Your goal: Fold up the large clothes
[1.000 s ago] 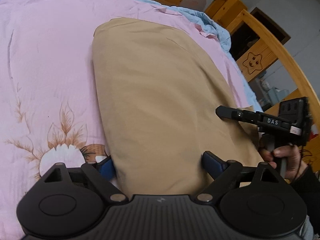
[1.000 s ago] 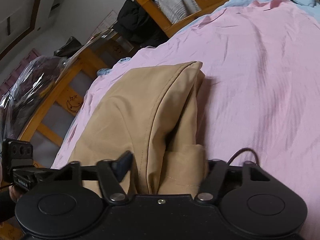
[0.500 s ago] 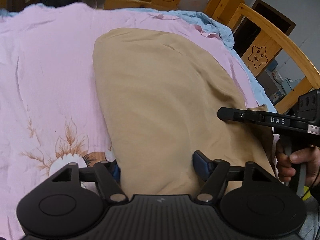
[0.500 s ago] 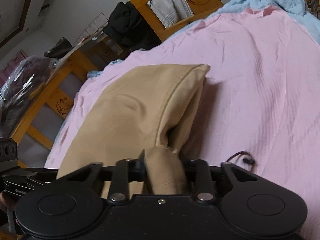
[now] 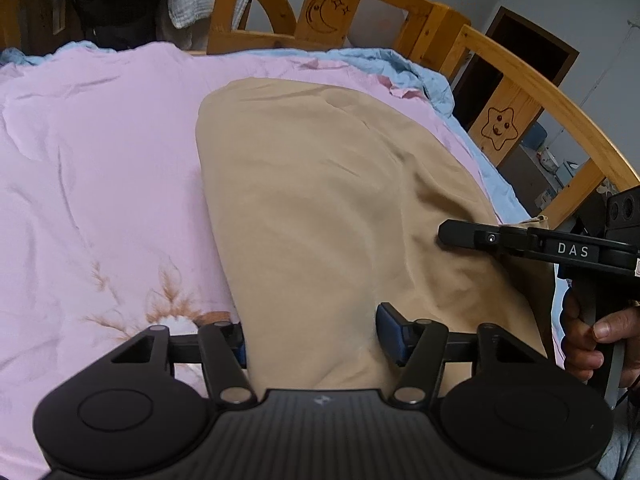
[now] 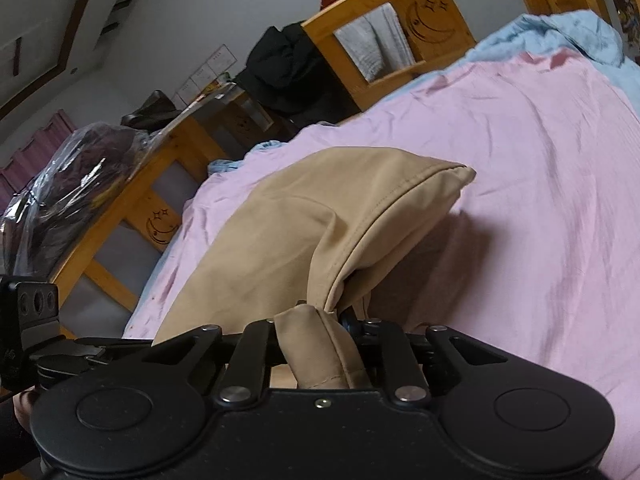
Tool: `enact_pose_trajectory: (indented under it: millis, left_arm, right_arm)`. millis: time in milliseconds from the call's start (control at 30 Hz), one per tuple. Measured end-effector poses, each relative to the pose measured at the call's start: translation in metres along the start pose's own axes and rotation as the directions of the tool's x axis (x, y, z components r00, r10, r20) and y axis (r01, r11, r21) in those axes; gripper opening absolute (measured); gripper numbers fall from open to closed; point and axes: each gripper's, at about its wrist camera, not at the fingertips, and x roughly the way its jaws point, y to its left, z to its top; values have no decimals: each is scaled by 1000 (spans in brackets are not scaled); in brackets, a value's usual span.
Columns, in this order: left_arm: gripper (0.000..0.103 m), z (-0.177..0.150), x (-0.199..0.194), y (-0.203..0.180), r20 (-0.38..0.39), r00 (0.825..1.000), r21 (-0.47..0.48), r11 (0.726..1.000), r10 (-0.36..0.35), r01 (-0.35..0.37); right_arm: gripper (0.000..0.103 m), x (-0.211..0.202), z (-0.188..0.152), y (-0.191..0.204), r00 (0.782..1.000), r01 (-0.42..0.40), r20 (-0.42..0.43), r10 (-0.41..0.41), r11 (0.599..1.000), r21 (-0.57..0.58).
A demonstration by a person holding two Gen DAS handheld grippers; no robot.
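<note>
A large tan garment [image 5: 320,200] lies lengthwise on a pink bedsheet [image 5: 100,160]. Its near end bunches between the fingers of my left gripper [image 5: 314,336], whose jaws are closing with both pads against the cloth. In the right wrist view the same garment [image 6: 300,220] rises off the sheet [image 6: 540,200] as a lifted fold. My right gripper [image 6: 312,320] is closing too and pinches a narrow bunch of its edge. The right gripper [image 5: 500,240] also shows from the side at the garment's right edge, held by a hand [image 5: 584,340].
A wooden bed frame [image 5: 320,12] with moon and star carvings runs round the far and right sides. A blue blanket [image 5: 400,64] is crumpled at the far right corner. Black clothes [image 6: 288,68] hang over the rail, and a plastic-wrapped dark bundle [image 6: 60,180] sits beyond the left rail.
Both grippers' jaws have narrowed onto the garment's near edge. Both hands have risen, and the right one has gathered a fold and pulled the cloth up off the sheet.
</note>
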Motion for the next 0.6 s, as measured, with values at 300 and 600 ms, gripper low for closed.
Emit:
enact_pose_trajectory:
  millis: [300,600]
  left_arm:
    - [63,27,-27,25,39,997,10,998,62,-63]
    - [63,89,-17,100,147,980,-14,990,137,-137]
  right_arm:
    - [16,18,24,33,999,-44,28,45,998,-41]
    - [16,105,90,62,994,-81,61,87,993,-88]
